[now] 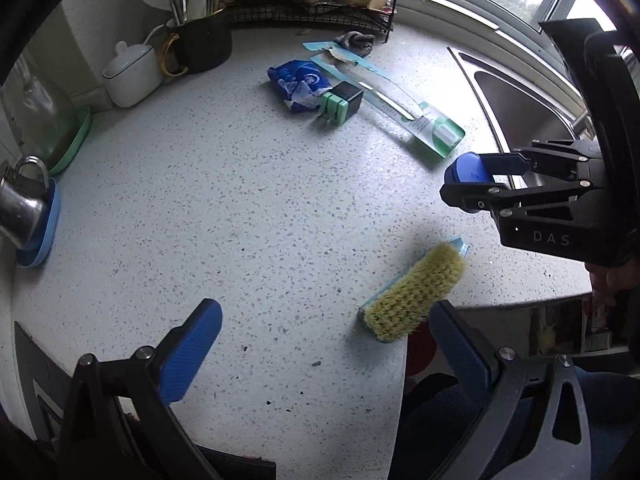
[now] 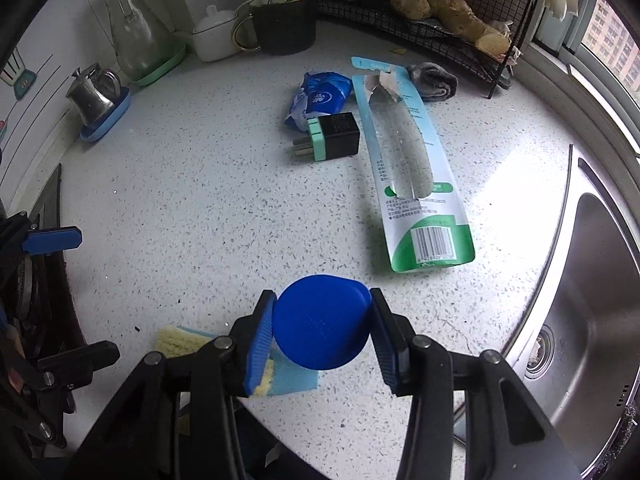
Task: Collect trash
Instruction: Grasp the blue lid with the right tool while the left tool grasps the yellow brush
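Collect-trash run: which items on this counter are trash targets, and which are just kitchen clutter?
Likely trash:
- round blue plastic cap, gripped in right tongs
- torn teal blister pack
- crumpled blue wrapper

Likely clutter:
- yellow-bristled scrub brush
- black-and-green plug adapter
- grey rag
- white lidded jar
- steel pot

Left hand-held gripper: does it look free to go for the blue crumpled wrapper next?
Probably yes. The left hand-held gripper is open and empty, with bare counter between it and the blue wrapper. The black plug adapter touches its near side, so approach from the left.
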